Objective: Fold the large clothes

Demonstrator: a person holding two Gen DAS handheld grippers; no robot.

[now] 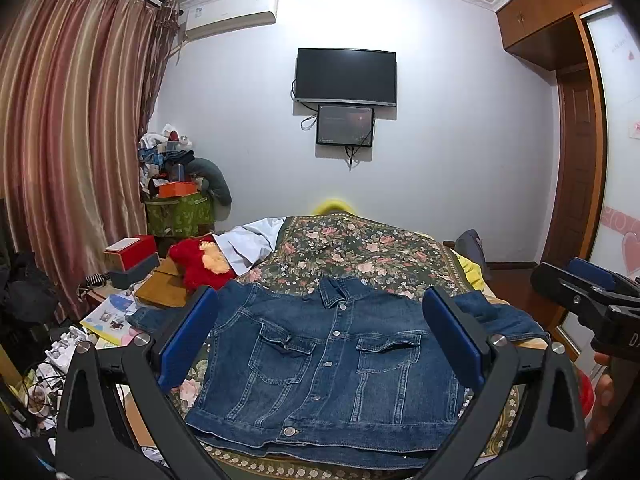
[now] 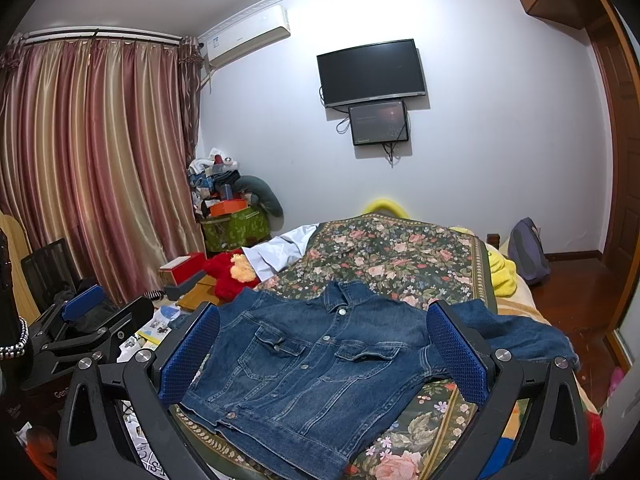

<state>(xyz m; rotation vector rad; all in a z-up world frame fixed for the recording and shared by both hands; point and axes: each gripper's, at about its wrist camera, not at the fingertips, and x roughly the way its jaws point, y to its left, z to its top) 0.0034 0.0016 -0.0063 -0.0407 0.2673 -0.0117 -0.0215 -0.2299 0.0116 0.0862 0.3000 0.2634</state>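
Observation:
A blue denim jacket (image 1: 328,364) lies face up and buttoned on the floral bedspread (image 1: 372,256), collar away from me, sleeves spread to both sides. It also shows in the right wrist view (image 2: 308,368). My left gripper (image 1: 320,332) is open and empty, held above the jacket's chest. My right gripper (image 2: 324,340) is open and empty, above the jacket too. The right gripper shows at the right edge of the left wrist view (image 1: 592,300); the left gripper shows at the left of the right wrist view (image 2: 88,320).
A red plush toy (image 1: 200,264) and a white cloth (image 1: 252,244) lie at the bed's left. Boxes and papers (image 1: 132,280) clutter a side table. A yellow item (image 2: 502,276) and a backpack (image 2: 528,252) are at the right. Curtains (image 1: 68,140) hang left.

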